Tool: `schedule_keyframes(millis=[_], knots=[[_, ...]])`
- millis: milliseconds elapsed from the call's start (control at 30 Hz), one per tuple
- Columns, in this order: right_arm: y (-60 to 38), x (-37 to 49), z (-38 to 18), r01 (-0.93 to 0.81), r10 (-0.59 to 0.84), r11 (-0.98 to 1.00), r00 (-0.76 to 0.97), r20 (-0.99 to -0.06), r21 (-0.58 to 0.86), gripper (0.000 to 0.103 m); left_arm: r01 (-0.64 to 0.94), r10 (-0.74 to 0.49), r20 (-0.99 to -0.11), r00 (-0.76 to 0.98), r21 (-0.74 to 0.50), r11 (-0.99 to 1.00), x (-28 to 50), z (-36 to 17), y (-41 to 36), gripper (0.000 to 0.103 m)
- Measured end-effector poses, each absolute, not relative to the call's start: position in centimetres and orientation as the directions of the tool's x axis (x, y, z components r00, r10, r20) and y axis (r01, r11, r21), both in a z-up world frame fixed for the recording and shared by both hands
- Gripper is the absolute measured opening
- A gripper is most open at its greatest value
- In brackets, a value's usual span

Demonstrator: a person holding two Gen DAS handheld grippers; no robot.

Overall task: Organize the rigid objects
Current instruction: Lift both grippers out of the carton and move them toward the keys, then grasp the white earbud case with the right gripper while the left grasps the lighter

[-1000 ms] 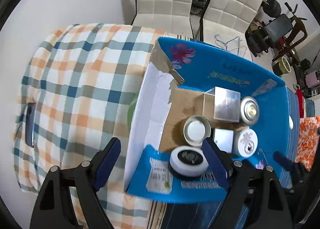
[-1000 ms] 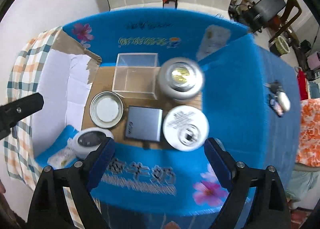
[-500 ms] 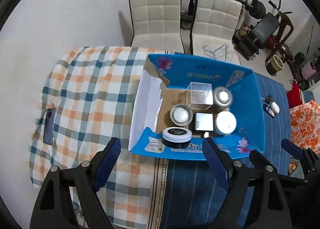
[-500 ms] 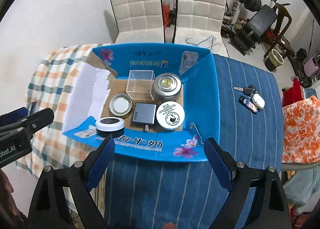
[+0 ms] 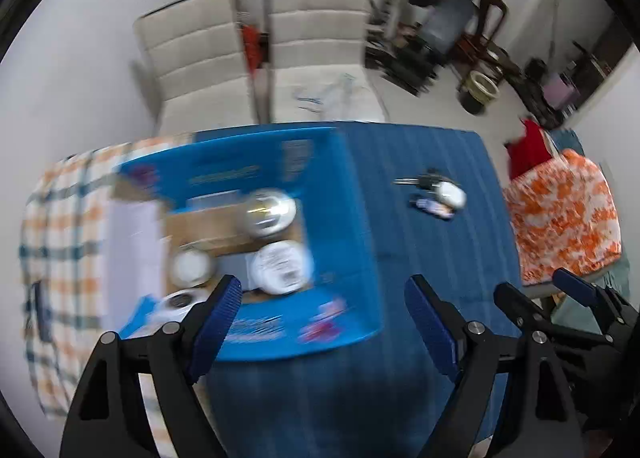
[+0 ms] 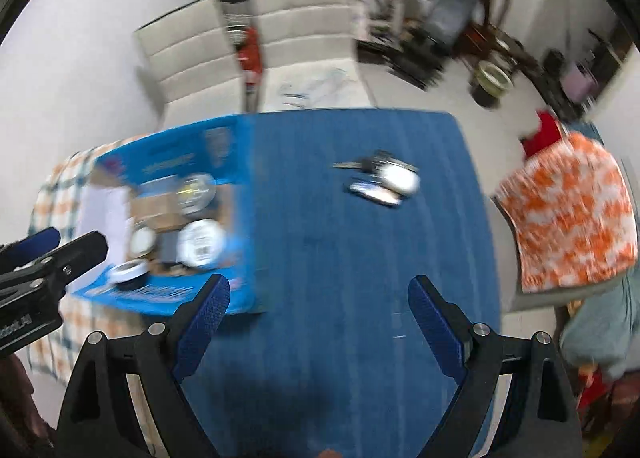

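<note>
- We see our left tool [image 5: 322, 300] with its blue-padded fingers spread wide and nothing between them, held over the table's blue striped cloth [image 5: 432, 242].
- Our right tool [image 6: 318, 298] is likewise spread wide and empty above the same cloth.
- The open blue cardboard box [image 5: 344, 226] sits on the table, part on the blue cloth and part on an orange-and-teal checked cloth [image 5: 60, 218].
- Inside the box, on its brown floor, we make out a shiny round metal tin [image 5: 270, 212], a white round tin with a printed lid [image 5: 282, 266] just in front of it, and a small round white-centred tin [image 5: 191, 268] to the left; a round black-topped container [image 5: 178, 300] lies at the box's near left corner. Blur hides finer detail.
- A bunch of keys with a white oval fob [image 6: 382, 178] lies on the blue cloth, well apart from the box.
- Two cream padded chairs [image 5: 312, 42] stand beyond the table.
</note>
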State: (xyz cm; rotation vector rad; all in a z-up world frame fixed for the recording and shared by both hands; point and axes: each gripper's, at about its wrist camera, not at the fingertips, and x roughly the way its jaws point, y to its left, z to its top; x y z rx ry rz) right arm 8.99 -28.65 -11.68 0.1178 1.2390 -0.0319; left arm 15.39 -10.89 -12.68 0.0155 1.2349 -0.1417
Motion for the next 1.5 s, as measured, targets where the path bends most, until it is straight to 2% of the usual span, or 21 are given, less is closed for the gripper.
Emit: schedule_keyframes(millis=[167, 333, 400, 533, 767, 833, 1133, 1267, 1367, 1500], knots=[[-37.6, 13.1, -17.1, 0.202, 0.066, 0.971, 0.288, -0.955, 0.128, 0.093, 0.139, -0.087, -0.966, 0.242, -0.054, 0.989, 19.7, -17.1, -18.0, 0.084], [-41.8, 17.9, -22.0, 0.193, 0.117, 0.966, 0.277, -0.954, 0.174, 0.092, 0.086, -0.109, -0.989, 0.103, -0.101, 0.991, 24.0, -23.2, -22.3, 0.084], [-42.2, 20.1, -23.8, 0.157, 0.118, 0.974, 0.276, -0.954, 0.166, 0.084, 0.069, -0.085, -0.994, 0.066, -0.080, 0.994, 24.8, -25.3, -22.8, 0.084], [-41.1, 24.0, -27.2, 0.039, 0.124, 0.989, 0.260, -0.958, 0.139, 0.076, 0.016, -0.058, -0.997, 0.041, -0.057, 0.998, 25.8, -27.6, -22.5, 0.083], [-38.2, 28.5, -32.9, -0.148, 0.132, 0.983, 0.160, -0.978, 0.108, 0.074, -0.009, 0.021, -0.999, 0.045, 0.021, 1.000, 26.8, -28.9, -22.5, 0.083], [-38.1, 29.0, -34.2, -0.159, 0.143, 0.980, 0.125, -0.982, 0.122, 0.061, 0.003, 0.033, -0.999, 0.036, 0.033, 0.999, 26.9, -29.2, -23.0, 0.082], [-43.3, 26.3, -34.9, -0.044, 0.115, 0.993, 0.089, -0.989, 0.112, 0.059, -0.076, -0.044, -0.999, 0.000, -0.044, 0.996, 27.7, -31.4, -25.0, 0.083], [-45.8, 25.2, -35.2, 0.037, 0.120, 0.992, 0.082, -0.989, 0.123, 0.059, -0.064, 0.014, -1.000, 0.003, 0.014, 0.998, 29.1, -33.1, -27.0, 0.083], [-47.2, 24.0, -35.4, 0.089, 0.136, 0.986, 0.082, -0.987, 0.143, 0.059, 0.004, 0.050, -0.999, 0.018, 0.050, 0.999, 29.3, -34.0, -28.1, 0.090], [-47.3, 23.3, -35.4, 0.076, 0.114, 0.990, 0.083, -0.990, 0.121, 0.059, 0.088, 0.134, -0.990, -0.032, 0.131, 0.987, 27.0, -34.2, -27.6, 0.090]])
